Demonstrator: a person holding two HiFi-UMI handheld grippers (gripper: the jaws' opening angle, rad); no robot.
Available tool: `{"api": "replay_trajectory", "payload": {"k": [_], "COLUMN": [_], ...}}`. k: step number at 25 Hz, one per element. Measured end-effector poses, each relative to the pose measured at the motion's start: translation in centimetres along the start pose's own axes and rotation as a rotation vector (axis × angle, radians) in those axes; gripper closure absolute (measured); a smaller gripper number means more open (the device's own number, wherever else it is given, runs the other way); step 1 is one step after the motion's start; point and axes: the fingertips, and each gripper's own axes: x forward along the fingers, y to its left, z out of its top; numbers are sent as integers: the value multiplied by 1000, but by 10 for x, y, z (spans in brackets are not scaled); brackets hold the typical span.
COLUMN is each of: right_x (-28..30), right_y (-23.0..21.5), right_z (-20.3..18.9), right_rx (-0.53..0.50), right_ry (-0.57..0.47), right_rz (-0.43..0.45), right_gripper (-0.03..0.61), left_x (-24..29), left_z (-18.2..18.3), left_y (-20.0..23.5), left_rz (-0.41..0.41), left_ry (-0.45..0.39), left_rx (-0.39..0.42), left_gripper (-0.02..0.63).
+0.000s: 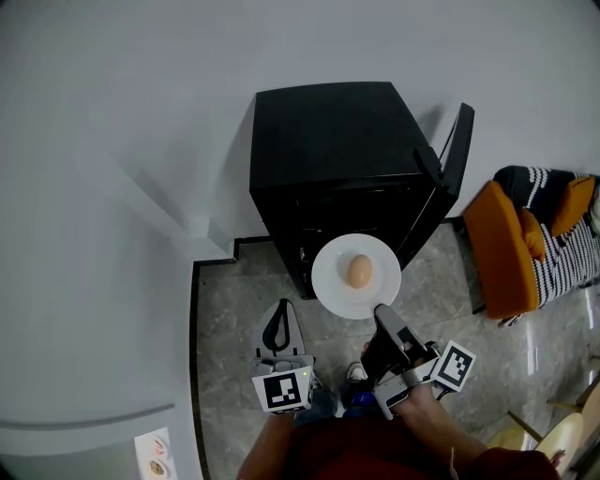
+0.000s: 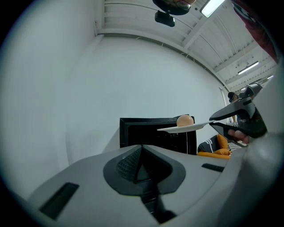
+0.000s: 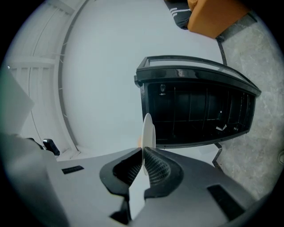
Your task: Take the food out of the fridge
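Grey marbled floor (image 1: 225, 347) under a black fridge (image 1: 328, 141) and an orange-cushioned seat (image 1: 499, 248)

Bright, even indoor light; ceiling strip (image 2: 212, 6) clips white in left gripper view. Fridge (image 1: 337, 141) cavity crushed to black, soft shadow on the wall (image 1: 112, 112) beside it. Strong fisheye, black vignette corners. Plate (image 3: 147, 128) edge blurred up close, right gripper view.

Domestic-style room interior. A small black fridge (image 1: 342, 159), its door open, stands at the far side against a plain white wall (image 1: 112, 122). The floor (image 1: 234, 319) is grey stone-pattern tile with a dark edging (image 1: 194, 309). A seat with orange and striped cushions (image 1: 525, 239) stands at right. Strip lights (image 2: 212, 6) hang from a beamed ceiling.
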Motion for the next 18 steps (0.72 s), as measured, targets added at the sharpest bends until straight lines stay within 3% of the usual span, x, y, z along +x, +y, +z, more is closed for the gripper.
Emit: {"api": "replay_trajectory", "payload": {"k": [18], "right_x": [2], "right_y": [-5], "right_z": [0], "right_rx": [15], "right_ry": [1], "right_rz": [1], "right_gripper": [546], "left_x": [1], "left_z": [4], "left_y": [0], "left_rz": [10], "left_ry": [-9], "left_rx": [-14], "left_gripper": [600]}}
